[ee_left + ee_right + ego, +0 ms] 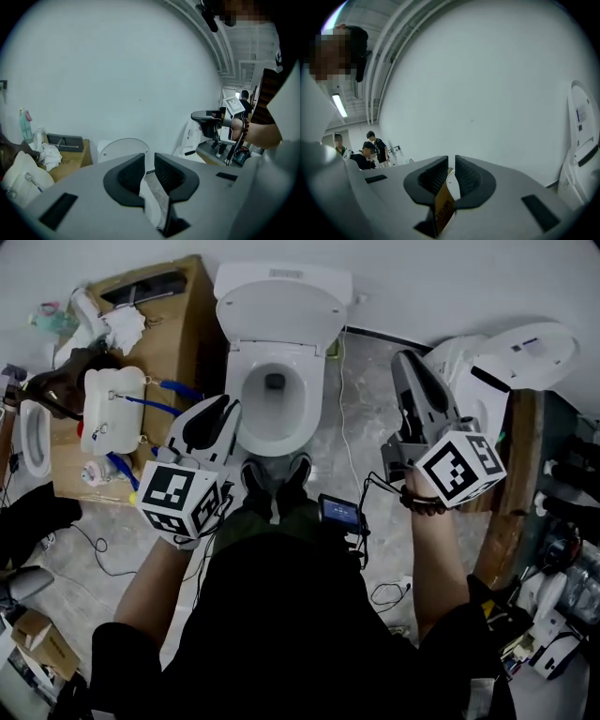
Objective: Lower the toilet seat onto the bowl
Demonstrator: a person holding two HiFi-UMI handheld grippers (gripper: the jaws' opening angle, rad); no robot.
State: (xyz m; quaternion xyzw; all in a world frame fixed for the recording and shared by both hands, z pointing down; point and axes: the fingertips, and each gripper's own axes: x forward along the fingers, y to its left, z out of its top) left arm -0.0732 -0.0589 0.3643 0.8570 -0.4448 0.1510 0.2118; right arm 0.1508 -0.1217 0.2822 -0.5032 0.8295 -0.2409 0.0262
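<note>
With the left gripper and right gripper released, jaws slightly parted and empty, the toilet seat below and between them appears already lowered onto the bowl.

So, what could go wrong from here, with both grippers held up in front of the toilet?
1. The raised lid stands upright. If the nearly closed, empty jaws only push it forward, it may fall and slam on the bowl.
2. Cables lie beside the shoes, and a step could catch them.
3. The right gripper hangs close to a second toilet and might knock it on the way down.
</note>
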